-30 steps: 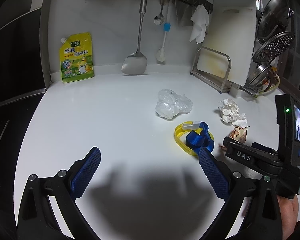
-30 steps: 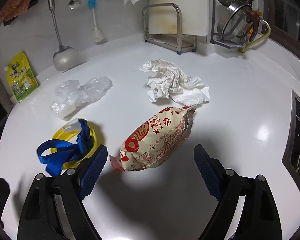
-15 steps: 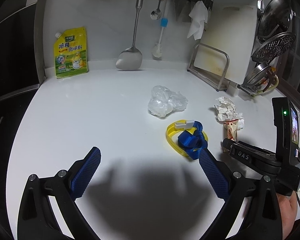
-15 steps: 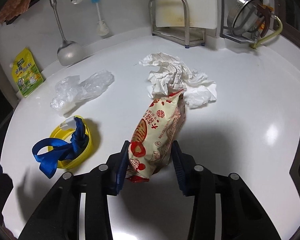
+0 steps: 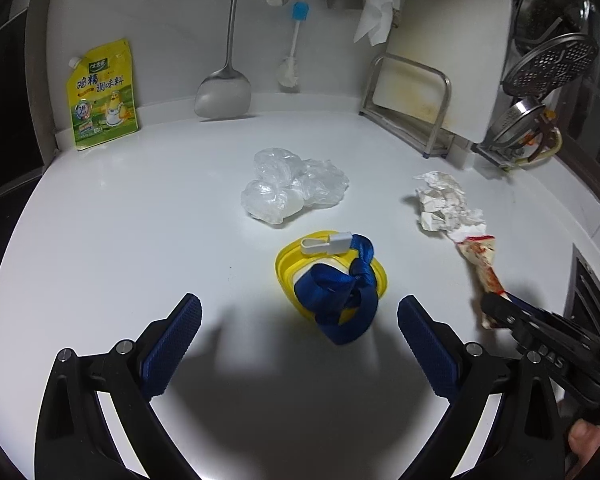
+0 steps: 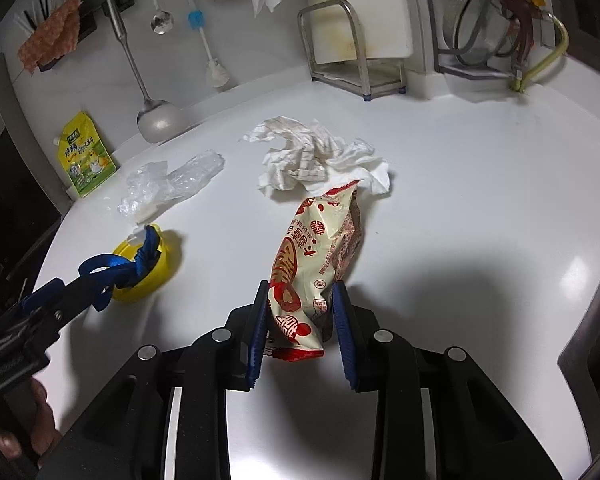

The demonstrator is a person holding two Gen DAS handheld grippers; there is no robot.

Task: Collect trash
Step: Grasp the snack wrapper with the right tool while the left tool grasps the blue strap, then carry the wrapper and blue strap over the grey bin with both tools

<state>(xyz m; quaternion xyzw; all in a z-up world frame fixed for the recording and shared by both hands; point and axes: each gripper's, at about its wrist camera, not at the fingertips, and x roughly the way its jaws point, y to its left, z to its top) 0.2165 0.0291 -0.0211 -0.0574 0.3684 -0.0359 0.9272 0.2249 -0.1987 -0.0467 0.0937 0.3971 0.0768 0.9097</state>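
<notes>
On the white bench (image 6: 480, 208), trash collection begins.
Right hand-held gripper (image 6: 300, 320) closing on snack wrapper (image 6: 320, 252); left hand-held gripper (image 5: 300, 344) gapes empty; crumpled paper (image 6: 316, 156), plastic bag (image 5: 292, 188) remain.

- The yellow-green stand-up seasoning pouch (image 5: 102, 94) against the wall reads "鸡精调味料".
- The cream-and-red plastic snack wrapper (image 6: 314, 264) bears red "囍" signs.
- The right black handheld gripper (image 5: 496, 314) shows letters "AS".

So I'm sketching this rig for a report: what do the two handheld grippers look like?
Both match: the left gripper and right gripper have black angular frames with silver screws and two fingers faced with ribbed blue pads. White lettering marks the right one's side.
</notes>
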